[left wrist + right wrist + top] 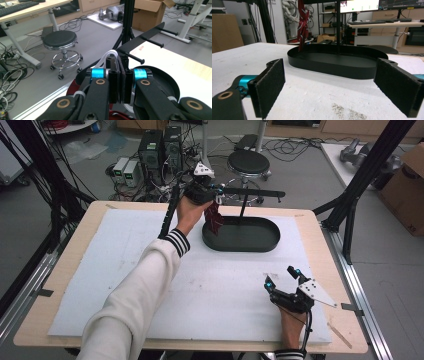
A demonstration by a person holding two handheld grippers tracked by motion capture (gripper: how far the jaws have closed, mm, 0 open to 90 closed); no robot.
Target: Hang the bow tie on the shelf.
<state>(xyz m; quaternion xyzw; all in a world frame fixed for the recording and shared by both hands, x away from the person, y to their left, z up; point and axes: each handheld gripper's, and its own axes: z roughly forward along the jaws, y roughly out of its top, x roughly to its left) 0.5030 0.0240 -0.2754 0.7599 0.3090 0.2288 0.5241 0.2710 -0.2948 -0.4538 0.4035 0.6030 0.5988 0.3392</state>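
Note:
A dark red patterned cloth piece (pixel 215 217) hangs from my left gripper (pixel 204 189) over the left end of a black oval tray (pixel 260 245). In the left gripper view the left gripper (pixel 120 85) is shut on the cloth's white cord loop (pixel 110 53), just short of the nearest peg (pixel 132 57) of a black bar (pixel 252 193) on a post. My right gripper (pixel 281 277) rests open near the table's front right, nothing between its pads (pixel 270 82). From there the red cloth (pixel 302 25) dangles above the tray's rim (pixel 329 67).
A white mat (pixel 125 265) covers the wooden table (pixel 310 220). Two more pegs (pixel 152 42) stick out of the bar. Beyond the table stand a round stool (pixel 248 162), computer cases (pixel 160 147), loose cables and a cardboard box (pixel 407 185). A black frame leg (pixel 357 190) rises at the right.

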